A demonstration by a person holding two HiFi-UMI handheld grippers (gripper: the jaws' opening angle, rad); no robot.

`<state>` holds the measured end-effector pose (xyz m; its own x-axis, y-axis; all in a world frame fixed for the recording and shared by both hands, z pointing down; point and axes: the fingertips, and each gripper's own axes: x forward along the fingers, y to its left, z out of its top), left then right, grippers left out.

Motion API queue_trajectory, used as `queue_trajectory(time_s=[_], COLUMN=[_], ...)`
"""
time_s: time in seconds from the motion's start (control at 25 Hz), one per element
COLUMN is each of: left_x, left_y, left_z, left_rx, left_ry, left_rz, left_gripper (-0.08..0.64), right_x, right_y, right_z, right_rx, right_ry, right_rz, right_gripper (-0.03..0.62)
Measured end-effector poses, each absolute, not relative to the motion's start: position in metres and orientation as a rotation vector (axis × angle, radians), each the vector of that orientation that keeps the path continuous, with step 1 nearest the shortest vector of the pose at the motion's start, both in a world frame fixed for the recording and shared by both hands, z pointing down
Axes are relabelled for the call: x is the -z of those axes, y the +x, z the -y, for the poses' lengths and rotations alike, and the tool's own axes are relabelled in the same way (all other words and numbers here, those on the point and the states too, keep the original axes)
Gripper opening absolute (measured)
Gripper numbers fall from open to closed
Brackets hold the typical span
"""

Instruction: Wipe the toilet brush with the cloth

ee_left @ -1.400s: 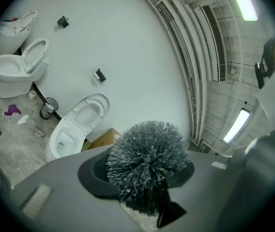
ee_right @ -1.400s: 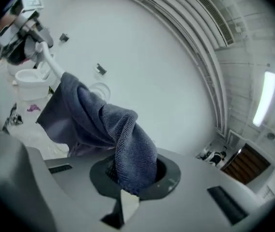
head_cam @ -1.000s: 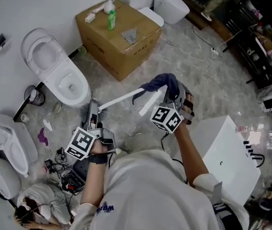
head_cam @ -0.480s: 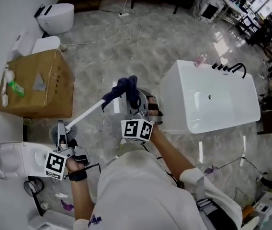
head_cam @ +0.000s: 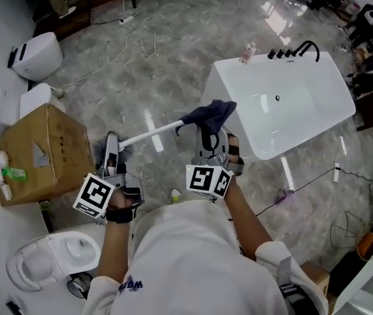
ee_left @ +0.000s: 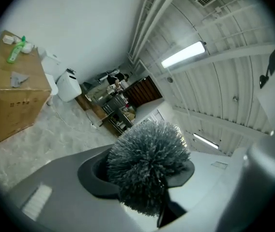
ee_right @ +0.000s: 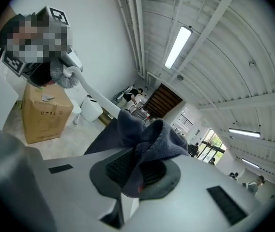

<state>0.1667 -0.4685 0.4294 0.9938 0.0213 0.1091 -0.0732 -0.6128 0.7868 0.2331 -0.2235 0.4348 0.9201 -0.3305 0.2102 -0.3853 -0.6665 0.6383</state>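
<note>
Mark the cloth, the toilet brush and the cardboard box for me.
cloth (head_cam: 211, 113), head view, on the bunched dark fabric.
toilet brush (ee_left: 146, 163), left gripper view, on the middle of the grey bristle head.
cardboard box (head_cam: 29, 143), head view, on its bare brown surface.

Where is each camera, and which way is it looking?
Head view: on the person's head, looking steeply down; arms, left claw and right claw show.
Left gripper view: on left claw, looking along its jaws at the bristly toilet brush.
Right gripper view: on right claw, looking along its jaws at the cloth.
Shared: all three show the cardboard box.
</note>
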Motion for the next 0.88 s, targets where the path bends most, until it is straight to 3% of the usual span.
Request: queue_trajectory(time_s=[0.32, 0.6, 0.88], left_x=[-0.435, -0.428, -0.434], left_y=[0.205, 0.197, 0.183], left_z=[0.448, 0.483, 0.494], left_rx=[-0.224, -0.175, -0.169], left_ry=[2.214, 2.242, 2.246], left_rz=[-0.092, -0.066, -0.033], left_gripper=[0.195, 0.195, 0.195], right_x=[-0.439, -0.428, -0.403], right_y=[0.236, 0.249, 0.273], right_z=[0.209, 0.216, 0.151], right_rx=[-0.189, -0.177, -0.202], right_ry=[2.336, 2.336, 2.437], right_rz=[0.536, 0.474, 0.327], right_gripper=[0.015, 0.015, 0.015])
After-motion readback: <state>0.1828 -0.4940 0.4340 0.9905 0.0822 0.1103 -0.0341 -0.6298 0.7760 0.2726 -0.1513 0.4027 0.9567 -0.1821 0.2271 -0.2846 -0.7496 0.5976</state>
